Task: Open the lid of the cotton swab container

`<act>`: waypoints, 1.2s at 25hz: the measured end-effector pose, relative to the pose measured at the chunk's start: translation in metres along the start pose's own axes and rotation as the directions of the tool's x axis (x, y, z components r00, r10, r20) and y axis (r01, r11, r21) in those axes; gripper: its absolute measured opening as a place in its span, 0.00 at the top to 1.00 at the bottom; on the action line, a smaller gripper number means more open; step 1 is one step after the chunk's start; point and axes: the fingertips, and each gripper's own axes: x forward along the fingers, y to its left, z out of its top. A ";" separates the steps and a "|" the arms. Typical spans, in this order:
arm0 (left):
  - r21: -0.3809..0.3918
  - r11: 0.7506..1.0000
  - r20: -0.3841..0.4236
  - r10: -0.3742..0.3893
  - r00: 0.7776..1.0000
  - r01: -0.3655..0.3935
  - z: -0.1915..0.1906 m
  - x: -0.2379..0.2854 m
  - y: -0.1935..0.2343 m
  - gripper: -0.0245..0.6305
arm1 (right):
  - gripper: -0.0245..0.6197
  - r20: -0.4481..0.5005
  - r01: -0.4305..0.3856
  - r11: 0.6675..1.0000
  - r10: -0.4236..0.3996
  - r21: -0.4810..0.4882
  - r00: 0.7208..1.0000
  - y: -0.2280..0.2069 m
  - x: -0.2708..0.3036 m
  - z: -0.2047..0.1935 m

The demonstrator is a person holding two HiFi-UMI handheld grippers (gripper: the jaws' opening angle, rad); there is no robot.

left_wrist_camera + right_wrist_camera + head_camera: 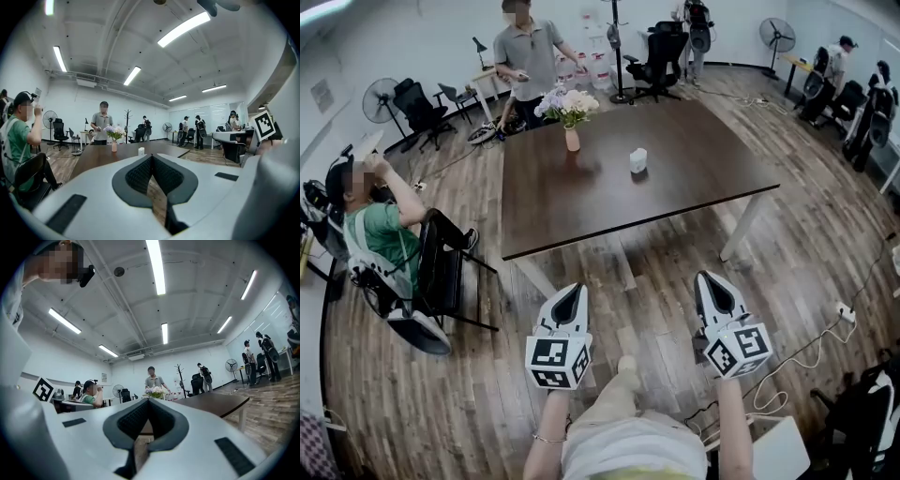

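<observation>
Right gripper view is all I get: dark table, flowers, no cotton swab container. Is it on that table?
Observer: Yes. The head view shows the white cotton swab container standing on the table, right of the flower vase.
Operator: Is the left gripper near it?
Observer: No. The left gripper is over the floor, short of the table's near edge.
Operator: Its jaws?
Observer: Shut and empty in the left gripper view.

Three views, all toward table (581, 202)
</observation>
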 end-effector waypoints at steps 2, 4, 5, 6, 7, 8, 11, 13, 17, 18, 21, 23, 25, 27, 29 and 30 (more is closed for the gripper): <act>-0.002 1.000 -0.004 -0.005 1.000 0.005 0.002 0.021 0.005 0.93 | 0.93 -0.005 0.005 1.000 -0.005 0.009 1.000 -0.009 0.018 -0.003; 0.002 1.000 -0.005 -0.013 1.000 0.013 0.006 0.043 0.011 0.93 | 0.93 -0.007 0.006 1.000 -0.006 0.016 1.000 -0.018 0.037 -0.005; 0.004 1.000 -0.004 -0.017 1.000 0.017 0.009 0.053 0.015 0.93 | 0.93 -0.005 0.005 1.000 -0.005 0.017 1.000 -0.022 0.047 -0.005; 0.005 1.000 -0.003 -0.022 1.000 0.022 0.011 0.064 0.018 0.93 | 0.93 -0.003 0.004 1.000 -0.004 0.017 1.000 -0.027 0.058 -0.004; 0.006 1.000 -0.002 -0.025 1.000 0.025 0.014 0.074 0.022 0.93 | 0.93 -0.002 0.004 1.000 -0.004 0.017 1.000 -0.032 0.067 -0.003; 0.007 1.000 -0.001 -0.027 1.000 0.027 0.016 0.085 0.026 0.93 | 0.93 -0.002 0.007 1.000 -0.007 0.018 1.000 -0.037 0.077 -0.002; 0.005 0.999 -0.001 -0.039 0.999 0.039 0.021 0.116 0.036 0.93 | 0.93 0.003 0.016 1.000 -0.016 0.024 1.000 -0.052 0.107 -0.002; 0.010 0.999 0.000 -0.048 0.999 0.048 0.024 0.136 0.044 0.93 | 0.93 -0.001 0.028 0.999 -0.028 0.026 1.000 -0.062 0.125 -0.003; 0.014 0.999 -0.004 -0.051 0.999 0.051 0.028 0.170 0.061 0.93 | 0.93 0.001 0.042 0.999 -0.042 0.022 0.999 -0.077 0.158 -0.004; 0.014 0.998 -0.007 -0.053 0.999 0.053 0.028 0.177 0.063 0.93 | 0.93 0.001 0.046 0.999 -0.046 0.023 0.999 -0.080 0.163 -0.005; 0.017 0.998 -0.017 -0.067 0.998 0.067 0.026 0.196 0.066 0.93 | 0.93 -0.003 0.054 0.998 -0.054 0.031 0.999 -0.092 0.177 -0.009; 0.018 0.997 -0.022 -0.072 0.997 0.073 0.026 0.205 0.069 0.93 | 0.93 -0.011 0.062 0.997 -0.061 0.038 0.998 -0.099 0.186 -0.011; 0.015 0.997 -0.030 -0.070 0.997 0.070 0.026 0.214 0.073 0.93 | 0.93 -0.020 0.066 0.997 -0.065 0.044 0.998 -0.104 0.195 -0.013; 0.009 0.998 -0.035 -0.067 0.997 0.067 0.025 0.222 0.077 0.93 | 0.93 -0.027 0.065 0.997 -0.063 0.043 0.998 -0.108 0.203 -0.015; 0.005 0.998 -0.038 -0.065 0.997 0.066 0.025 0.230 0.080 0.93 | 0.93 -0.032 0.065 0.997 -0.063 0.046 0.997 -0.113 0.210 -0.017; 0.003 0.998 -0.040 -0.066 0.997 0.066 0.025 0.235 0.081 0.93 | 0.93 -0.034 0.065 0.997 -0.064 0.048 0.997 -0.116 0.213 -0.018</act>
